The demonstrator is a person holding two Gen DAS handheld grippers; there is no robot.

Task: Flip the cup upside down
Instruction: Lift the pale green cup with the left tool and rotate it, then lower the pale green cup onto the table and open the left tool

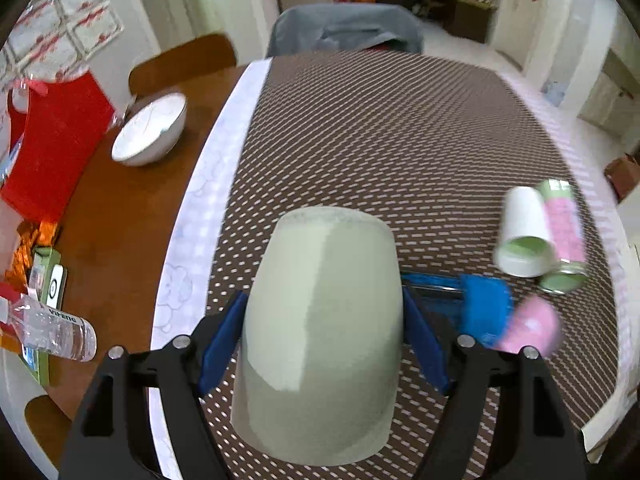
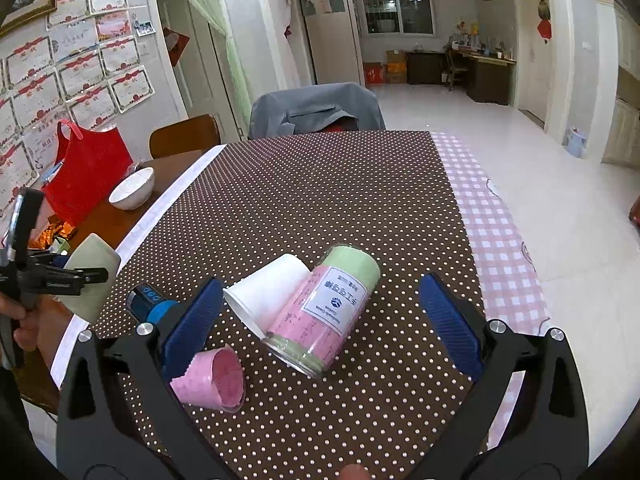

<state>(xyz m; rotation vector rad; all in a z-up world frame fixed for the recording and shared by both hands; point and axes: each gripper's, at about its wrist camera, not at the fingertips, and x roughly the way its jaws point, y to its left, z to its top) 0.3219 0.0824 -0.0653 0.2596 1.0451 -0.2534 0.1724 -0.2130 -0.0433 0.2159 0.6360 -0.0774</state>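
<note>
My left gripper [image 1: 323,340] is shut on a pale green cup [image 1: 320,328], its blue pads pressed on both sides. The cup's flat base points away from the camera and its wide end is toward me; it is held above the dotted cloth. In the right wrist view the same cup [image 2: 94,276] shows at the far left, gripped by the left gripper [image 2: 76,276]. My right gripper [image 2: 320,320] is open and empty, its fingers spread wide around a white paper cup [image 2: 268,292] and a pink-green jar [image 2: 324,312], both lying on their sides.
A pink cupcake liner [image 2: 212,380] and a blue pen-like object [image 2: 148,300] lie near the right gripper's left finger. A white bowl [image 1: 152,128], a red bag [image 1: 56,140] and a plastic bottle [image 1: 52,328] sit on the wooden table at left. A draped chair [image 2: 316,110] stands at the far edge.
</note>
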